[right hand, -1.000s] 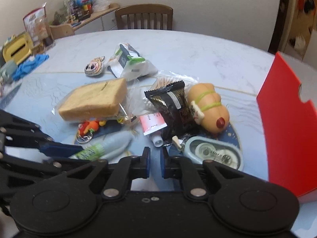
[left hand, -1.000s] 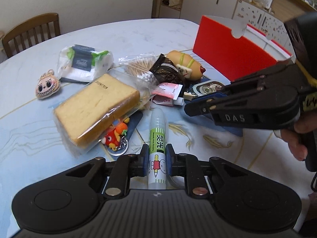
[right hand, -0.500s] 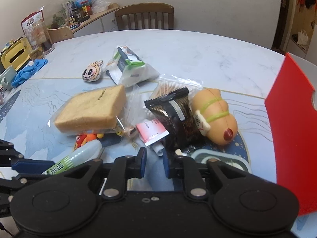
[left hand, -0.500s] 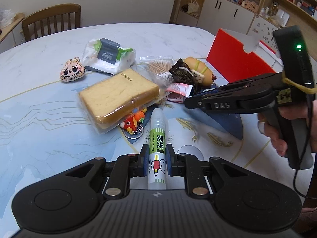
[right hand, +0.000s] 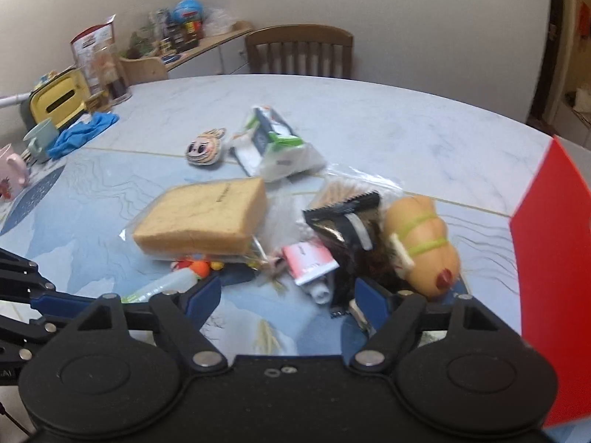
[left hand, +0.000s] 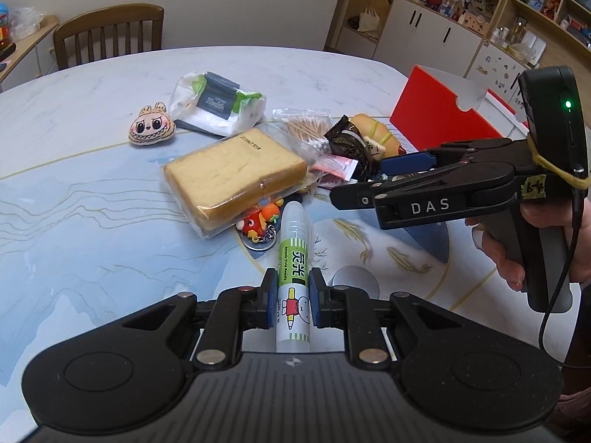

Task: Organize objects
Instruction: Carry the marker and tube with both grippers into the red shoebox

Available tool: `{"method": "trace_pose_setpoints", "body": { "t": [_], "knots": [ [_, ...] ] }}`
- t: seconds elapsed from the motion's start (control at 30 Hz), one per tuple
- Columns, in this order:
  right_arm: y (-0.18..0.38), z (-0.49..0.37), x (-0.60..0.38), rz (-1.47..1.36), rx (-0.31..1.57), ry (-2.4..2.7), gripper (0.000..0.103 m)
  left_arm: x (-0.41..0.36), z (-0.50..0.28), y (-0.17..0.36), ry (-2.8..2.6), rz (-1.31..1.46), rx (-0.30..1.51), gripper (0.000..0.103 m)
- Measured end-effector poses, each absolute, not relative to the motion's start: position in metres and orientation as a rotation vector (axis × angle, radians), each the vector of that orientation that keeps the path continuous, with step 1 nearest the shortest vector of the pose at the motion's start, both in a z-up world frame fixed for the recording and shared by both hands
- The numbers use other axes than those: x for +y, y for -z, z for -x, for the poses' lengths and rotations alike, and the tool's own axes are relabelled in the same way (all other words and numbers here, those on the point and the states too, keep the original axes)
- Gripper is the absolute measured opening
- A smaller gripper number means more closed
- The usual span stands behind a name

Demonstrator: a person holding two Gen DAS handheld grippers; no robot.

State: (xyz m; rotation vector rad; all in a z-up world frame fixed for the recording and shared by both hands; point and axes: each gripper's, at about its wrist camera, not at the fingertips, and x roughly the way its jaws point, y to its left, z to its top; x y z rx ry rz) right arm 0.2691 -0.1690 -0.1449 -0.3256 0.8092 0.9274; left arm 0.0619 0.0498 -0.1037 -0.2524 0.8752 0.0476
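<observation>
**Glue stick gripped, pile waiting**

The table [left hand: 92, 85] fills the frame; the red box [left hand: 439, 122] stands upper right. The left gripper [left hand: 292, 297] clamps the glue stick [left hand: 293, 258] low centre: light, rigid, slick plastic, best held mid-barrel. The right gripper [right hand: 288, 295] gapes wide, empty.

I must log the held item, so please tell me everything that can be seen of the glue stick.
The glue stick is a slim plastic tube with a clear cap at its far end. Its label is green with white characters above, and white with a cartoon rabbit and pencil below. It lies lengthwise along the left gripper, whose blue pads press its lower body from both sides. The cap points toward the keychain and the bread. Whether it rests on the table or is lifted cannot be told.
</observation>
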Motion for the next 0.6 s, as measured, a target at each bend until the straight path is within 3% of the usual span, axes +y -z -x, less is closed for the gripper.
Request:
{"method": "trace_pose_setpoints", "body": {
  "t": [0.2,0.4,0.6],
  "knots": [
    [0.153,-0.271,-0.157,0.391,0.815,-0.921,0.054,0.051,-0.057,0.104,-0.051,0.25,0.876,0.016],
    [0.154,-0.281,-0.148,0.407,0.797,-0.889,0.051,0.053,-0.052,0.104,-0.058,0.25,0.879,0.016],
    [0.158,-0.286,-0.145,0.405,0.796,-0.881,0.04,0.055,-0.047,0.103,-0.068,0.25,0.882,0.016]
  ]
}}
